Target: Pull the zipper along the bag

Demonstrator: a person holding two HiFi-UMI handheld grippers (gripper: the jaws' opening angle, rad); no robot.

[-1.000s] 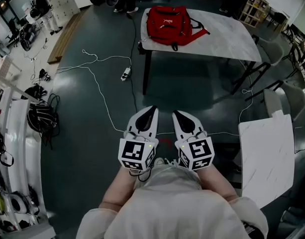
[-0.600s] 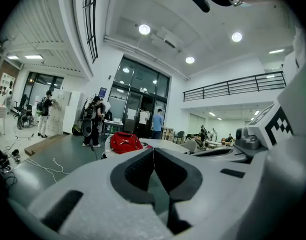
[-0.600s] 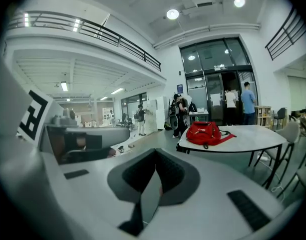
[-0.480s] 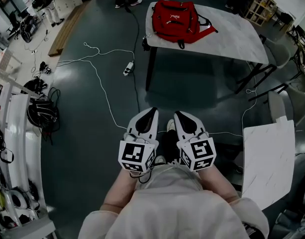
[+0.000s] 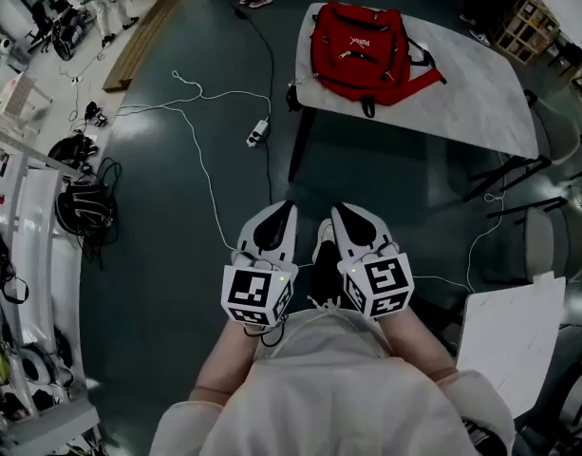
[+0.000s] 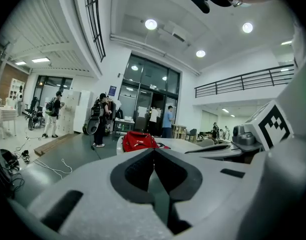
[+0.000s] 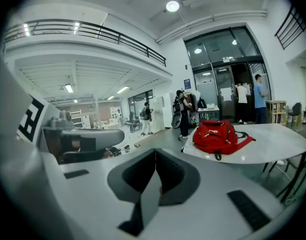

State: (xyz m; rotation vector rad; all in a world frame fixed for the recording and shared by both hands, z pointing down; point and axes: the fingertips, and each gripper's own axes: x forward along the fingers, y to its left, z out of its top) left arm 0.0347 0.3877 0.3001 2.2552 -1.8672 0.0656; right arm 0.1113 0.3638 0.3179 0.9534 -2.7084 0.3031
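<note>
The left gripper (image 5: 287, 207) and right gripper (image 5: 336, 208) are hovering side by side at lower centre, fingers pressing together on nothing. The red bag (image 5: 359, 50) is lying on the worktop (image 5: 480, 93) at upper right, well apart.

The zipper on the red backpack (image 5: 359, 53) is too small to make out. In its own view the left claw (image 6: 153, 153) covers part of the backpack's lower edge and much of the worktop (image 6: 177, 143).
</note>
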